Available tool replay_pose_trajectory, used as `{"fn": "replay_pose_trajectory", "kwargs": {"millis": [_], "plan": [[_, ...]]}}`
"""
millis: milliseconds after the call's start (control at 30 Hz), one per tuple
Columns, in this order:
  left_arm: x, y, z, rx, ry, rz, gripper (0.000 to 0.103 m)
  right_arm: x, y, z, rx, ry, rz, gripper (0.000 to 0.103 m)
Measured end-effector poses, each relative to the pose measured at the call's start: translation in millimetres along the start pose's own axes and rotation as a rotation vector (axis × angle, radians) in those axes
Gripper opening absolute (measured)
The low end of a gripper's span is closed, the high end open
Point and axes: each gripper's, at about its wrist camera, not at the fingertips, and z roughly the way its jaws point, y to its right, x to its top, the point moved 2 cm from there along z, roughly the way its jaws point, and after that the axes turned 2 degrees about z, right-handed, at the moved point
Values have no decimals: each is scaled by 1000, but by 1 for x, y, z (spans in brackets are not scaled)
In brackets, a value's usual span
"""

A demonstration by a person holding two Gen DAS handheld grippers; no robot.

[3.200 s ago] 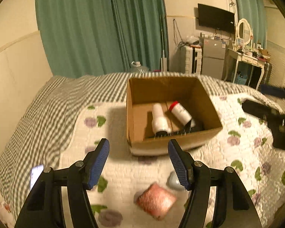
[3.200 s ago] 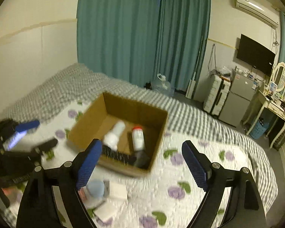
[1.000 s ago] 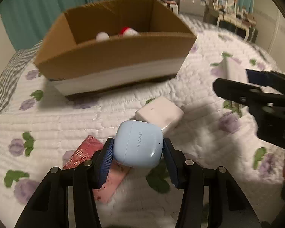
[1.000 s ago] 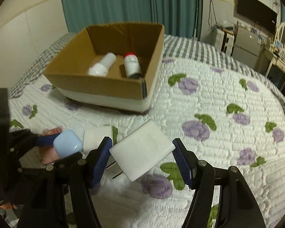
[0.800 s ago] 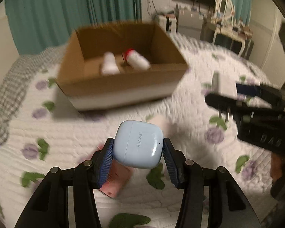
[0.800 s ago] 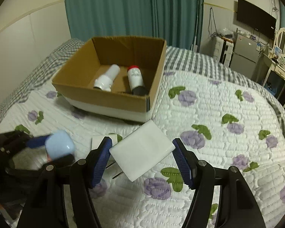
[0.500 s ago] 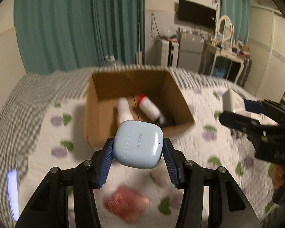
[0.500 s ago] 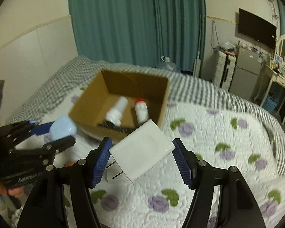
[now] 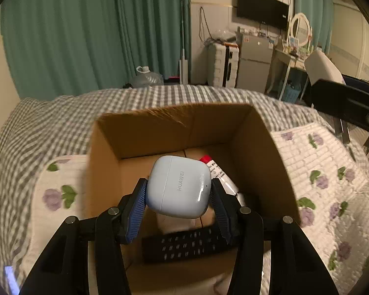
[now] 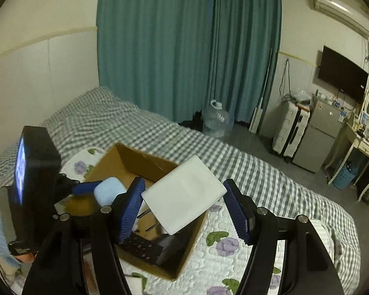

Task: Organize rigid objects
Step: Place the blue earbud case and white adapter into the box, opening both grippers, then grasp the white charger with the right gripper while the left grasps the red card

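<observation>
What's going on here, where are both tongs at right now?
The left tongs grip a pale blue earbud case above the open cardboard box. The right tongs hold a white charger over the same box. Inside lie a red-capped bottle and a black comb-like item. Neither item is released yet.

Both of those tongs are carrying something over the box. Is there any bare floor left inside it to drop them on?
Yes. The cardboard box has bare floor along its left wall and toward the far wall, beyond the earbud case held above it. The near edge is crowded by the black comb, and the right side by the red-capped bottle. The charger hangs over the right part.
</observation>
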Motion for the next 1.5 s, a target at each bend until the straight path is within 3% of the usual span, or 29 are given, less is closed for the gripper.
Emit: {"fn": "replay_pose_trajectory", "kwargs": {"millis": [267,467,667,1100,1167,1233,1500], "plan": [[-7,8,24,21,-34,24,55,-16,23,49,-6,-70,27,65],[-9,-3,-4,18,19,-13,62,-13,27,55,-17,-64,46,65],[-10,-20,-26,24,61,-53,65,-15,14,72,-13,-86,26,65],[-14,-26,-21,59,42,-61,66,-36,-9,126,-28,-151,-50,66],[-15,-27,-21,67,41,-64,66,-38,-7,125,-14,-146,-31,69],[-16,-28,-23,73,45,-68,66,-37,-5,119,-13,-141,-21,80],[-19,-23,-68,100,99,-97,66,-28,-1,61,-58,-91,-1,80]]}}
